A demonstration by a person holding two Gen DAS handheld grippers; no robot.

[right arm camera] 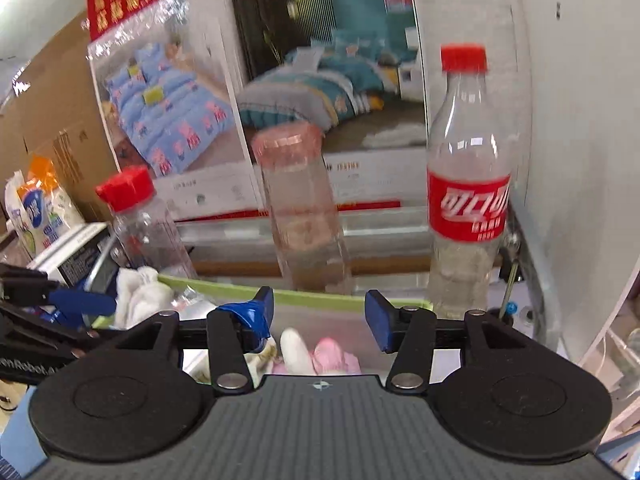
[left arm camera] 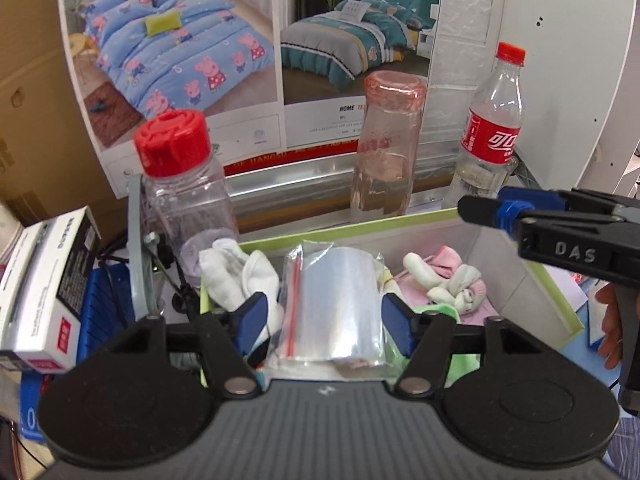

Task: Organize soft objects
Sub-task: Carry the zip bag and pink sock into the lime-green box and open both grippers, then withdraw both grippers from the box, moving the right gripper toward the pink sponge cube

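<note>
Left tool (left arm camera: 324, 316) straddles a bagged clear roll (left arm camera: 340, 304), jaws apart.

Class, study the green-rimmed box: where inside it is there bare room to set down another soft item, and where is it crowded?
Free: the pale floor along the green-rimmed box's right wall, right of the pink-and-white socks. Also a bare strip by the back wall, behind them. Crowded: the left corner, filled by white socks, and the middle, where the bagged roll sits between the left gripper's open fingers.
</note>
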